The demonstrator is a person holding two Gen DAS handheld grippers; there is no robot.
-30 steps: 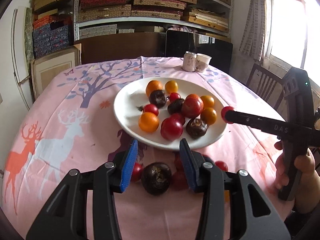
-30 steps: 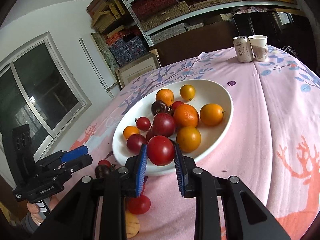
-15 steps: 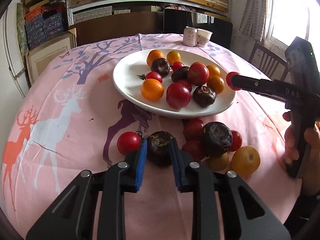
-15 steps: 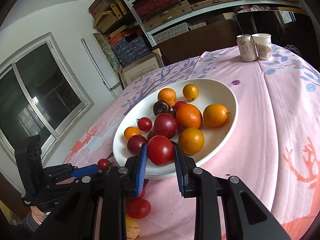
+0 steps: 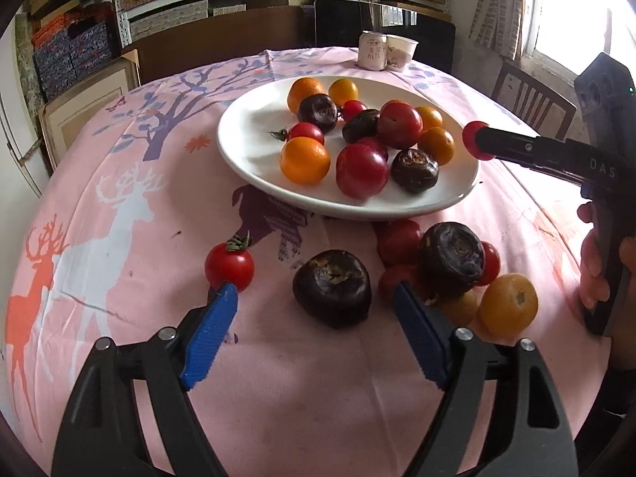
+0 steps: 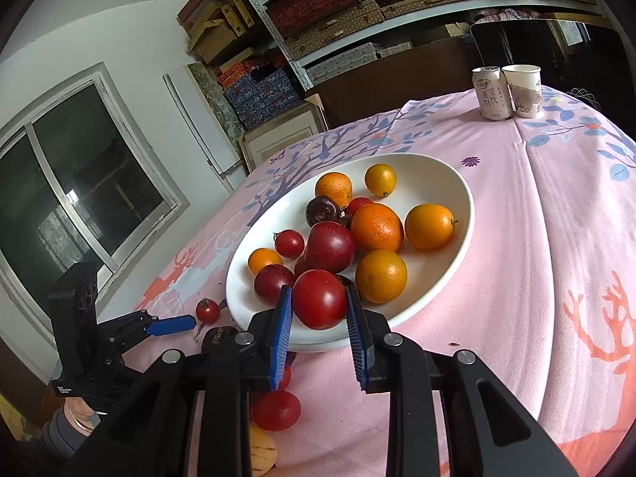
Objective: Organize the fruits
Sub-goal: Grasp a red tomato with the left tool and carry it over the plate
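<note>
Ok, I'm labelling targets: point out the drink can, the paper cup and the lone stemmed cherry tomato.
drink can (image 6: 491,93), right wrist view, label face.
paper cup (image 6: 523,91), right wrist view, side wall.
stemmed cherry tomato (image 5: 229,266), left wrist view, red skin.

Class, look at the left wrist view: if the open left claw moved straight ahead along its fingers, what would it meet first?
Most likely the dark purple wrinkled fruit on the pink tablecloth, lying just ahead between the left claw fingers; depth is uncertain.

Round surface (image 5: 119,206) under pink deer-print cloth. White plate (image 5: 246,147) at frame centre; drink can (image 5: 372,51) and paper cup (image 5: 401,52) touching at top. Loose below: cherry tomato (image 5: 229,265), dark fruit (image 5: 332,287), clustered red and yellow fruits (image 5: 508,304) lower right.
</note>
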